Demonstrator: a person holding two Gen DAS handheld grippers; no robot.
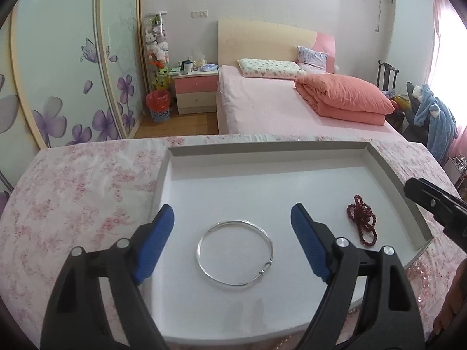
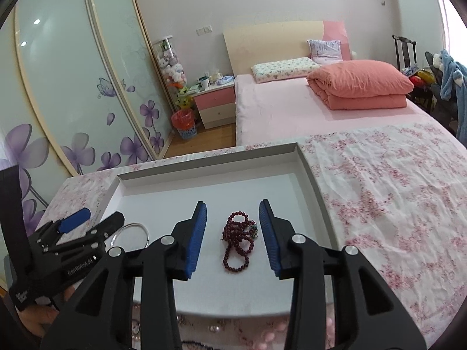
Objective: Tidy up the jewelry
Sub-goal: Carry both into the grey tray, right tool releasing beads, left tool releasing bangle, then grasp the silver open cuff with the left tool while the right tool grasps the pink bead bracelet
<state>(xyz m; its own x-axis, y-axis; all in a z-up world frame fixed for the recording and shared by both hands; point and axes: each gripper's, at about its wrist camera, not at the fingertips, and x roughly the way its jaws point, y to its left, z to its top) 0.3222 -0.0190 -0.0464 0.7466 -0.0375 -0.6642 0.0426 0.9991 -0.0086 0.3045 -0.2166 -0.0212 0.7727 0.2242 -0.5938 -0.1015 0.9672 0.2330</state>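
A shallow white tray [image 1: 262, 147] [image 2: 204, 169] rests on a table with a pink flowered cloth. A thin silver bangle [image 1: 235, 221] lies flat on the tray floor. My left gripper [image 1: 232, 207] is open, its blue pads standing wide on either side of the bangle without touching it. A dark red bead bracelet [image 2: 238, 242] [image 1: 362, 221] lies bunched near the tray's right wall. My right gripper [image 2: 232, 202] is open around the beads, with a gap on both sides. In the right wrist view the left gripper [image 2: 102, 216] hides part of the bangle [image 2: 132, 224].
The flowered cloth [image 2: 394, 192] spreads wide to the right of the tray. Pink translucent beads [image 1: 420, 274] lie on it by the tray's near right corner. A person's hand [image 1: 449, 306] shows at the lower right. A pink bed [image 1: 277, 108] and a sliding wardrobe [image 1: 58, 73] stand beyond.
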